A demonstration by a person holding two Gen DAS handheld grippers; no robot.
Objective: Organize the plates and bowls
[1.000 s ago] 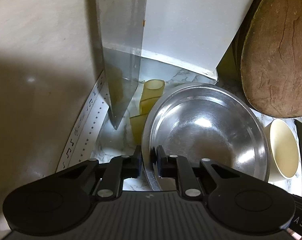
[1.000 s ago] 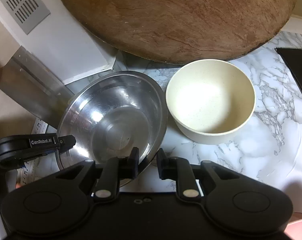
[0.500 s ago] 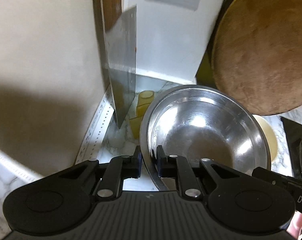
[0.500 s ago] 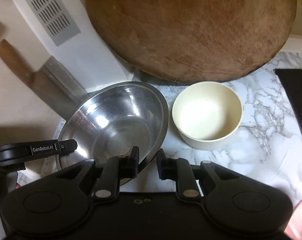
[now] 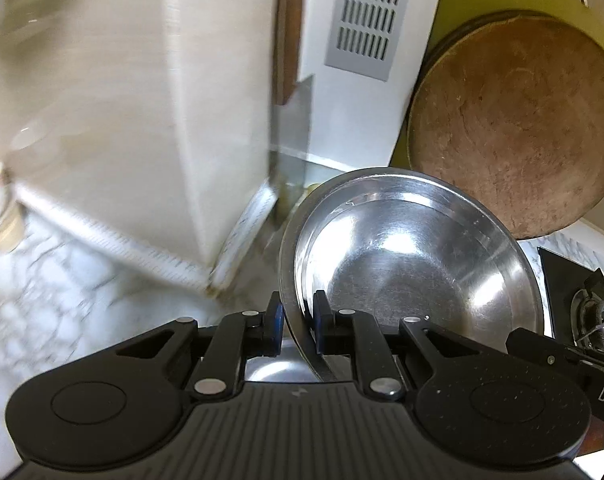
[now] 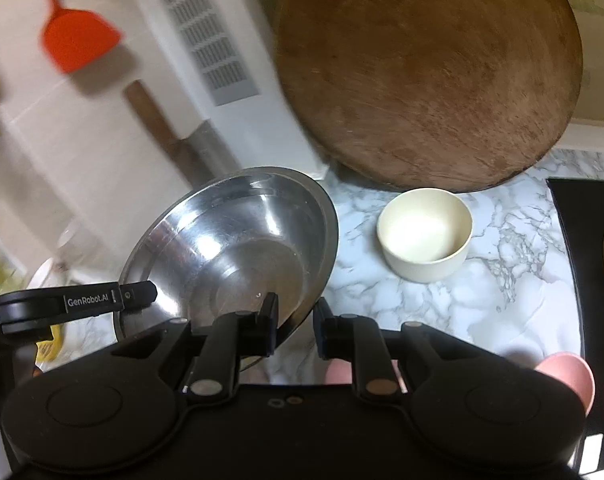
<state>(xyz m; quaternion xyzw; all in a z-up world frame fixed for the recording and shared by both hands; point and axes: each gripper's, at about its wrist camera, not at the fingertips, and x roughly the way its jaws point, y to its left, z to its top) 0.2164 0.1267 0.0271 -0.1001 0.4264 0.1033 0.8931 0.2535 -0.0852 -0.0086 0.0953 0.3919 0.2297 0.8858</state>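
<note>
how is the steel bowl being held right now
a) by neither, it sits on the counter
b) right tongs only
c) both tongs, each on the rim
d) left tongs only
c: the left tongs and the right tongs each pinch the rim of the steel bowl, on opposite sides.

A round wooden chopping board [image 6: 429, 76] leans against the wall on the marble counter [image 6: 501, 264]. A wooden-handled cleaver [image 6: 162, 128] stands beside a vent grille [image 5: 365, 20], near an orange spatula [image 6: 78, 40].
</note>
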